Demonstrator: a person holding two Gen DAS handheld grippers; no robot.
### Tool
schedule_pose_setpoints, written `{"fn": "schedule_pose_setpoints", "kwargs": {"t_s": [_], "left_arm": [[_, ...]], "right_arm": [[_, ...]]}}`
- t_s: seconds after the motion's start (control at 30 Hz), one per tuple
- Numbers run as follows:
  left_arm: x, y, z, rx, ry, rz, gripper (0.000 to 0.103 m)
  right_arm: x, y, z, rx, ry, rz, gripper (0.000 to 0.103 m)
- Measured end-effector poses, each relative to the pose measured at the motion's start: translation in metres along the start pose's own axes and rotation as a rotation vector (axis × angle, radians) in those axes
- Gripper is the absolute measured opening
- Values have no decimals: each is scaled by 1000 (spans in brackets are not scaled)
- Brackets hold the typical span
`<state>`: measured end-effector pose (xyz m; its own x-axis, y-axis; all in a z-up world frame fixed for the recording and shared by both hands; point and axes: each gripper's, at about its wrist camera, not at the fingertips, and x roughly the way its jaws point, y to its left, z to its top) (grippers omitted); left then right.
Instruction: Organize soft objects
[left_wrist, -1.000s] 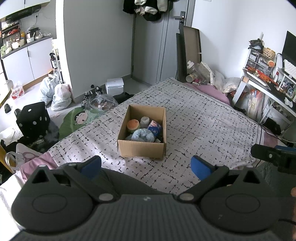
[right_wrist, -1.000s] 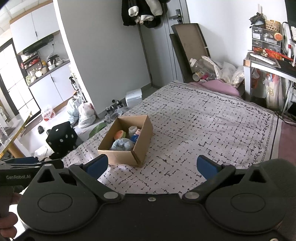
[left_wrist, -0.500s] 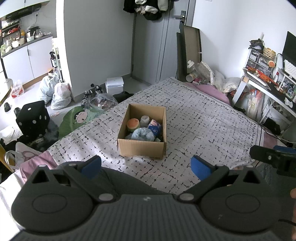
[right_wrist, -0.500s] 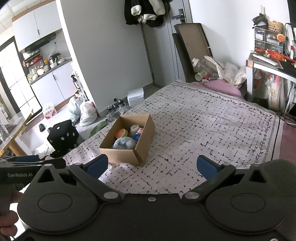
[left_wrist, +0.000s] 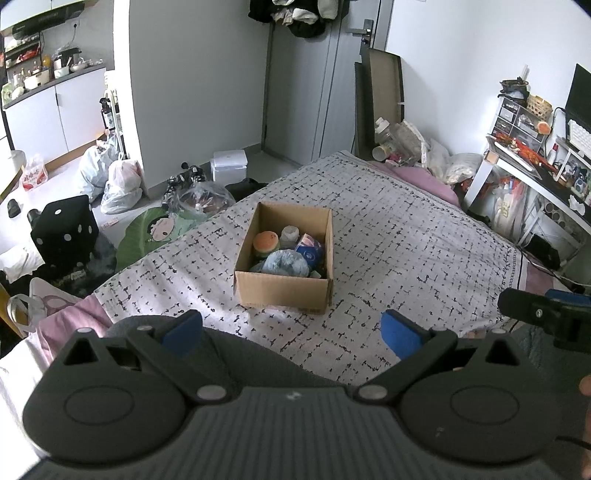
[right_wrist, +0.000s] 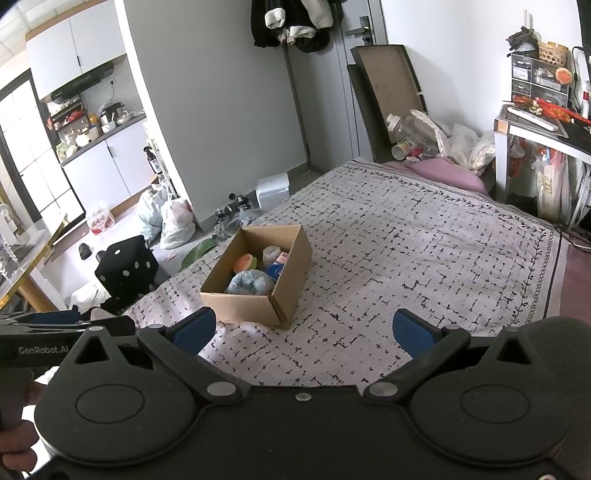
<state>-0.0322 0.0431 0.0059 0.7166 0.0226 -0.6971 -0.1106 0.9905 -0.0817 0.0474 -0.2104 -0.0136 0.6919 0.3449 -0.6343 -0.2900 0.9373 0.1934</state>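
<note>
Bed (left_wrist: 406, 236) under a black-flecked pale cover, clutter on the floor beside it. Open box (left_wrist: 284, 291) sits mid-bed, soft toys (left_wrist: 286, 261) inside. Left gripper (left_wrist: 291, 332) and right gripper (right_wrist: 301, 332) both spread apart, empty, above the near edge.

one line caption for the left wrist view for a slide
Open left tool faces a cardboard box of soft toys on the patterned bed.
</note>
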Motion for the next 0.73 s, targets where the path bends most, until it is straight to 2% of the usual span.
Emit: {"fn": "schedule_pose_setpoints", "kwargs": {"t_s": [0.73], "left_arm": [[1, 7, -2, -11, 0, 5, 102]], "right_arm": [[3, 4, -3, -6, 1, 39, 103]]}}
